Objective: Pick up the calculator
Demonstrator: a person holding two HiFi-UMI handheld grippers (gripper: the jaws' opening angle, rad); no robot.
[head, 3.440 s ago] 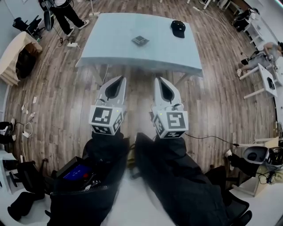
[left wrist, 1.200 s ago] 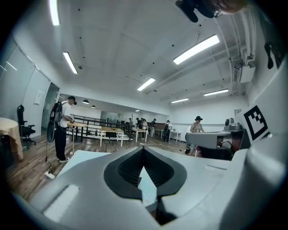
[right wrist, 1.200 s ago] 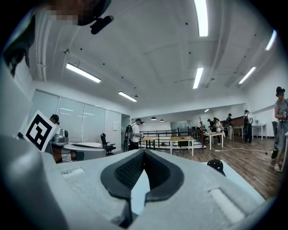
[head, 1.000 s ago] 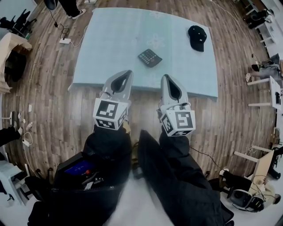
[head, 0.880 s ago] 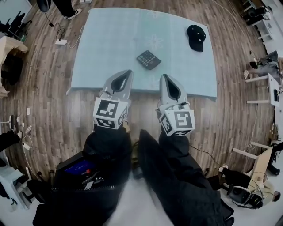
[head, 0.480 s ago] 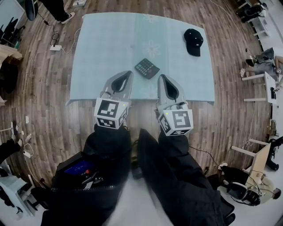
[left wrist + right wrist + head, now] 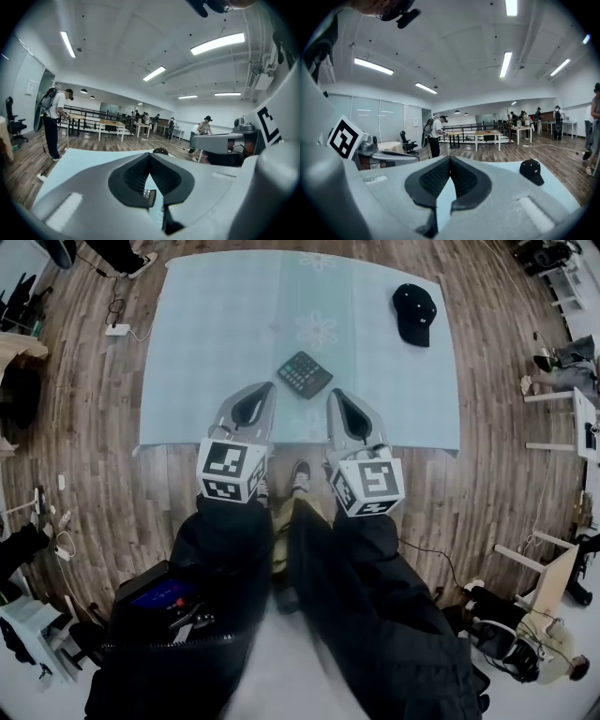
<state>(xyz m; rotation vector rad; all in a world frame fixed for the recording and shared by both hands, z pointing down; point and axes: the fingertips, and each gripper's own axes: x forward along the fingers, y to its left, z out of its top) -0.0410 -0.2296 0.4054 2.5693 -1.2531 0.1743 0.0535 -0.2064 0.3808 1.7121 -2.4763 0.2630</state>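
A large open-plan lab or shared work hall: a wood-plank floor (image 7: 94, 484) runs under long ceiling strip lights (image 7: 217, 43), with plain work tables (image 7: 487, 135) set in rows and people (image 7: 56, 122) standing among them. A wheeled office chair (image 7: 407, 142) sits by glazed wall panels (image 7: 370, 124), and a power strip (image 7: 117, 330) lies on the boards (its cable trailing loose).

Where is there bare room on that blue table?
The whole left half of the table is bare, as is the far middle. Only the calculator near the front centre and the black cap at the far right take space.
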